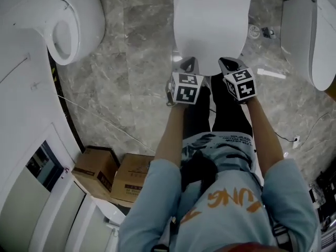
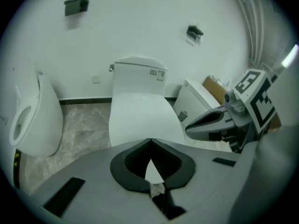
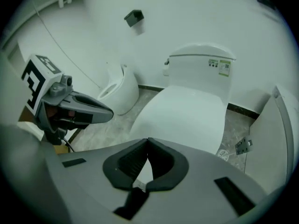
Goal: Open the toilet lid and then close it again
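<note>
Here the toilet lid (image 1: 210,20) lies down flat on the bowl, closed, at the top middle of the head view, with the white cistern (image 2: 138,76) upright behind it against the wall. The person stands facing it on the grey marble floor (image 1: 136,62) and holds both grippers side by side near the lid's front edge.

The left gripper (image 1: 189,63) points steeply down and forward. In its own view its fingers meet at the tips, with nothing between them; only the white lid shows through the small gap behind the tips. The right gripper (image 1: 229,63) is held just beside it at about the same height, and its fingers are likewise closed tip to tip on nothing. Whether either tip touches the lid I cannot tell.

A white urinal (image 1: 63,20) hangs at the left, well apart from the toilet. A second white fixture (image 1: 315,35) stands at the right, and a round floor drain (image 1: 254,31) sits between it and the toilet. Two cardboard boxes (image 1: 97,167) stand by the person's left side.
</note>
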### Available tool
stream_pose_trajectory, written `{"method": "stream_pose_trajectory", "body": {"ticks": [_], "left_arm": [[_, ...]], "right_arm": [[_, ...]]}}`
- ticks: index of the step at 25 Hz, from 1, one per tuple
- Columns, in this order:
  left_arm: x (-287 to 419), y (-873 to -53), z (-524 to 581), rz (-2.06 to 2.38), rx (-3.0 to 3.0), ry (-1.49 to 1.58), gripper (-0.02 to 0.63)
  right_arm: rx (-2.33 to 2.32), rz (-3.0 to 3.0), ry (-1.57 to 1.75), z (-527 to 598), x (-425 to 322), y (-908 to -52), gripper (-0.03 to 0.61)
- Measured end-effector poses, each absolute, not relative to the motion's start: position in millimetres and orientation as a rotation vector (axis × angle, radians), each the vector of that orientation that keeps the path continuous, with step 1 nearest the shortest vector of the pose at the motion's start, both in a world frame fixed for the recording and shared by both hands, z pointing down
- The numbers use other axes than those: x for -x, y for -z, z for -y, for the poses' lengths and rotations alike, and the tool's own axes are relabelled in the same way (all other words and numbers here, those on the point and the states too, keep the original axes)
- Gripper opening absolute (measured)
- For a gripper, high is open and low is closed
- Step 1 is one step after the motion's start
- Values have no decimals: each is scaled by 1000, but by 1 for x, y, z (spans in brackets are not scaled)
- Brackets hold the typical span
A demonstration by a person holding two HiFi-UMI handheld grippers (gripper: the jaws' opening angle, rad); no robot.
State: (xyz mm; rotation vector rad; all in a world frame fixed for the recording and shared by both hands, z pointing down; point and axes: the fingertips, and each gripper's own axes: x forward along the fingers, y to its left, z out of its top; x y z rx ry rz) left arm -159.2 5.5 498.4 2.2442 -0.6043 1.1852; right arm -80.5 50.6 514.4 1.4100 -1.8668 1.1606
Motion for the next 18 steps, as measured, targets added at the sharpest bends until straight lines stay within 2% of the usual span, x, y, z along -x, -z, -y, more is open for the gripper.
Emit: {"method": "stream_pose_trajectory", "body": {"ticks": [6, 18], "left_arm": [[151, -403, 23, 767, -2335, -918, 26], [133, -207, 77, 962, -2576, -515, 26]], "right_arm": [[-1674, 1974, -1164, -20, 77, -423, 14], [-2110, 2186, -853, 37, 46, -223, 12]]}}
